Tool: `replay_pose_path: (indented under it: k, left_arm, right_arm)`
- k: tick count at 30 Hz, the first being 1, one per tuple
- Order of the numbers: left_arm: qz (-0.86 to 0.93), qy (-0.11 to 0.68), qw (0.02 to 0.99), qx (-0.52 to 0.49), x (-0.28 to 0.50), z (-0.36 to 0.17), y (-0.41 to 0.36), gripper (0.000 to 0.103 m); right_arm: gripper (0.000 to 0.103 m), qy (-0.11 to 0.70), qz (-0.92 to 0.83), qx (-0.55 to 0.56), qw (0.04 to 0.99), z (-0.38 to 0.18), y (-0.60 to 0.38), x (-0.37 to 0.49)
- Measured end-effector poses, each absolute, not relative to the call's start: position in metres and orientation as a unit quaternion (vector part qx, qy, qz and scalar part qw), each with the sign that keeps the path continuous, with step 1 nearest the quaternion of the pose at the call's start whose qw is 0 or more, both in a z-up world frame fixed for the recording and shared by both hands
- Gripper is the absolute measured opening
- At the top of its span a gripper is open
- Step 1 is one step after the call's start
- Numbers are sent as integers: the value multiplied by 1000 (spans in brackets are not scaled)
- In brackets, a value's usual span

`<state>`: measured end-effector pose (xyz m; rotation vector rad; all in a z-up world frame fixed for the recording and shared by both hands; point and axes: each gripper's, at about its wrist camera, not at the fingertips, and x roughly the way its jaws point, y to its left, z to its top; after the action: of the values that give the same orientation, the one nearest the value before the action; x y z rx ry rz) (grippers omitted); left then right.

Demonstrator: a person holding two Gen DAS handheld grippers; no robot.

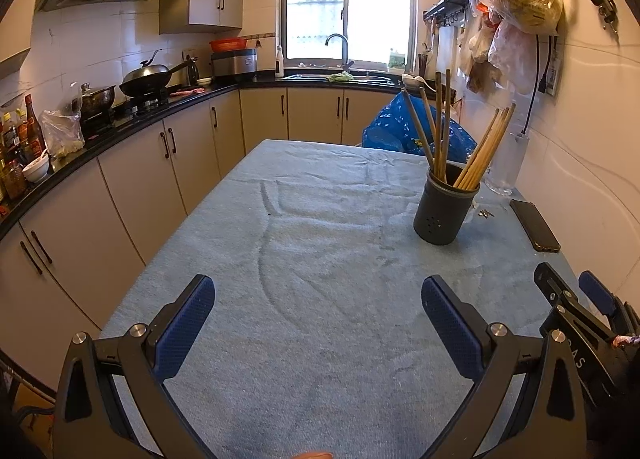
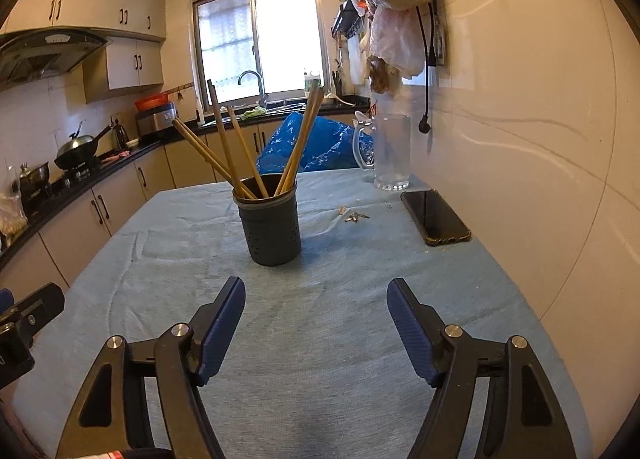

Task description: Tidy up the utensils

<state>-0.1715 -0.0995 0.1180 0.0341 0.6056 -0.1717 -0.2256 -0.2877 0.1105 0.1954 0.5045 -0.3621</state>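
A dark grey utensil holder stands upright on the blue cloth-covered table, far right of centre; it also shows in the right wrist view. Several wooden chopsticks stand in it, leaning outward. My left gripper is open and empty, low over the near table. My right gripper is open and empty, just short of the holder. The right gripper's body shows at the lower right of the left wrist view.
A black phone lies by the right wall, with small keys and a clear pitcher behind. A blue plastic bag sits past the table's far edge. Kitchen counter with wok runs along the left.
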Motion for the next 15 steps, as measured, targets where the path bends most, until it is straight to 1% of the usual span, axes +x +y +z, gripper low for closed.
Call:
replay_pose_path:
  k: [15]
  left_arm:
    - [-92, 304, 948, 14, -174, 117, -97, 103]
  right_arm:
    - [82, 248, -187, 84, 947, 111, -289, -228]
